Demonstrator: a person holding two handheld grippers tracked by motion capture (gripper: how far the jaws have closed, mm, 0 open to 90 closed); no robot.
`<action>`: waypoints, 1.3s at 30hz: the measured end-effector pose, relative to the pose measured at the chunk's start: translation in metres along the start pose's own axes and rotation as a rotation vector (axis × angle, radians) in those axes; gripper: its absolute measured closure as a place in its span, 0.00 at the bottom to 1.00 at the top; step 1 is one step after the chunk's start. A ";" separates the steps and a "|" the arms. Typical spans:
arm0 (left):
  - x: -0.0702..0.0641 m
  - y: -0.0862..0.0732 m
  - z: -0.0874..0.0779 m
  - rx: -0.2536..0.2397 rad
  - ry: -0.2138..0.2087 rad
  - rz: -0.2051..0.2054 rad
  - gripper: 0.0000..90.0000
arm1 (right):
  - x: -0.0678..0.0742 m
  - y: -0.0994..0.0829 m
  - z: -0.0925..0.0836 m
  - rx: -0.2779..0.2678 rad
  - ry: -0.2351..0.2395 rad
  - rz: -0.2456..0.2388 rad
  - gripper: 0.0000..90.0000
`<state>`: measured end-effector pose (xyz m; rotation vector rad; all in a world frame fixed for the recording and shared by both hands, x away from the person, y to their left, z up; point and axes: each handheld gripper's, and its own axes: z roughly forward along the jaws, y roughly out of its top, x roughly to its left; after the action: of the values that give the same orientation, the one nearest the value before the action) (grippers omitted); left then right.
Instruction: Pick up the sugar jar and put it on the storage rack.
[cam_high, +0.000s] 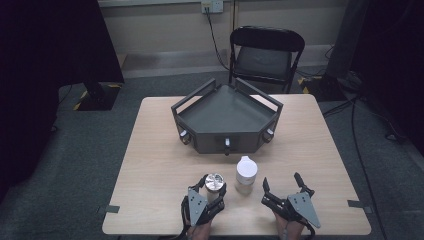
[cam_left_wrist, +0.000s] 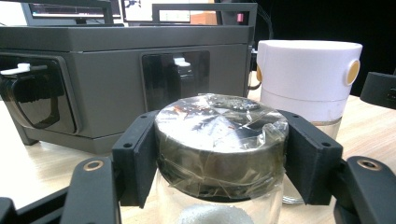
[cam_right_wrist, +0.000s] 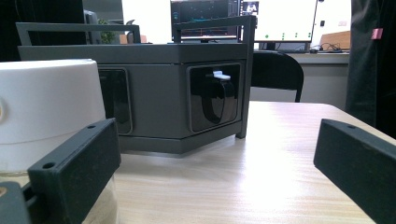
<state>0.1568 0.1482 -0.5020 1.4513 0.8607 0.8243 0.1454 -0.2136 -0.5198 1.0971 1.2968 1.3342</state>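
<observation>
Two hand-held black grippers, each topped with a grey plate

The left gripper (cam_high: 214, 191) and right gripper (cam_high: 283, 190) are black, angular frames, each bearing a grey three-cornered plate dotted with small dark screws. In the left gripper view the blocky matte pads (cam_left_wrist: 136, 163) show small screw holes, and brass-coloured bushings ring the pivots (one on each arm).

Grey tray (cam_high: 227, 117) blocking far side

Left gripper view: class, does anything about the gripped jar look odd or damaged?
Yes. The jar's lid is wrapped in crinkled clear tape, wrinkled across the top and sides. The left gripper clamps it there.
</observation>
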 end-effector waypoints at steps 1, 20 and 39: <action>0.000 0.000 0.000 -0.001 0.001 -0.002 0.38 | 0.000 0.000 0.000 0.000 0.000 0.000 0.00; 0.000 0.007 -0.002 0.008 0.019 -0.007 0.39 | 0.000 0.000 0.000 0.000 -0.003 0.001 0.00; 0.017 0.023 -0.001 -0.018 -0.036 0.006 0.39 | 0.000 0.000 0.000 0.000 -0.002 0.002 0.00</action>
<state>0.1646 0.1632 -0.4790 1.4496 0.8206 0.8063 0.1454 -0.2134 -0.5197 1.0998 1.2944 1.3341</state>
